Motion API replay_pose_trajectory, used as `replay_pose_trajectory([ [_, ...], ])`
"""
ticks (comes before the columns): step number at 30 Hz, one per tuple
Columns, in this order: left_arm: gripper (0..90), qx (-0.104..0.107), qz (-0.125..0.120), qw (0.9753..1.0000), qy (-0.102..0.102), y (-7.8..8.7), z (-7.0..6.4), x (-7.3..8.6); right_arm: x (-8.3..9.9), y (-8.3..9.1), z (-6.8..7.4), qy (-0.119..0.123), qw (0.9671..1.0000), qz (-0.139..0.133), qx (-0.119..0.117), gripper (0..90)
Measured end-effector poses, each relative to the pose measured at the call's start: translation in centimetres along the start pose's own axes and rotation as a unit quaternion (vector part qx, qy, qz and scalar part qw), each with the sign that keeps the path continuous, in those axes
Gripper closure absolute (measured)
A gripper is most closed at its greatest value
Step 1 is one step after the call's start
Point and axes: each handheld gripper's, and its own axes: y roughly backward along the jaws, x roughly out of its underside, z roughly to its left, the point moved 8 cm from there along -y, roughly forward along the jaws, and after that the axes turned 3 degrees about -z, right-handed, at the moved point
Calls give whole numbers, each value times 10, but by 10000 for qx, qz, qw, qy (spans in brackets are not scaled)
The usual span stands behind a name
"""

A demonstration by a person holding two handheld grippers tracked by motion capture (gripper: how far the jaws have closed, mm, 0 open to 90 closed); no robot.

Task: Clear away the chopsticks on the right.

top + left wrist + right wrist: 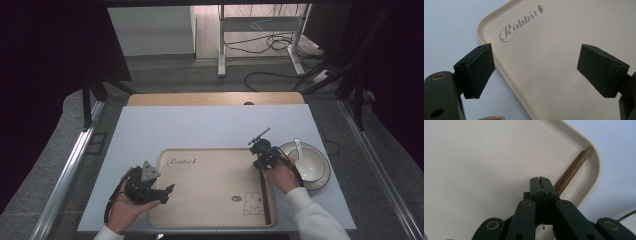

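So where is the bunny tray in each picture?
High view: the tray lies low in the middle, on the pale table cover.
Left gripper view: it spreads across the right and top, with a rounded corner at upper left.
Right gripper view: it covers the left and middle, with a rounded corner at upper right.
Shared landmark: the pale table cover beside the tray.

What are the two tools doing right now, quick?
Left tool: open, holding nothing, over the tray's left edge.
Right tool: closed, nothing between its jaws, above the chopsticks in the tray.
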Motion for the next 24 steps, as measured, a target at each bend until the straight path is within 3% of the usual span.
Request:
replay_pose_trajectory([
  [5,145,0,22,10000,-14,-1,-1,1,0,5,1,24,9998,-181,-52,896],
  [9,145,-22,-24,10000,27,1,1,0,-8,26,13,229,9953,-907,-259,896],
  [10,145,-22,-24,10000,27,1,1,0,-8,26,13,229,9953,-907,-259,896],
  [11,145,-18,-15,10000,26,0,1,0,-7,40,20,409,9913,-1196,-364,896],
  [12,145,-18,-15,10000,26,0,1,0,-7,40,20,409,9913,-1196,-364,896],
  [13,145,-13,5,10000,25,-1,1,1,-2,54,25,507,9872,-1433,-483,896],
  [17,145,-28,-22,10000,47,0,2,1,18,78,33,603,9798,-1695,-876,895],
  [18,145,-28,-22,10000,47,0,2,1,18,78,33,603,9798,-1695,-876,895],
  [19,145,-44,-62,10000,50,1,2,0,31,88,32,585,9754,-1908,-933,896],
  [20,145,-44,-62,10000,50,1,2,0,31,88,32,585,9754,-1908,-933,896],
  [21,145,-59,-79,9999,55,1,2,-1,45,98,28,583,9725,-2058,-923,895],
  [23,144,-80,-97,9999,56,1,2,-1,51,102,26,600,9706,-2136,-932,891],
  [24,144,-94,-115,9999,83,1,2,-2,62,107,24,557,9669,-2223,-1118,832],
])
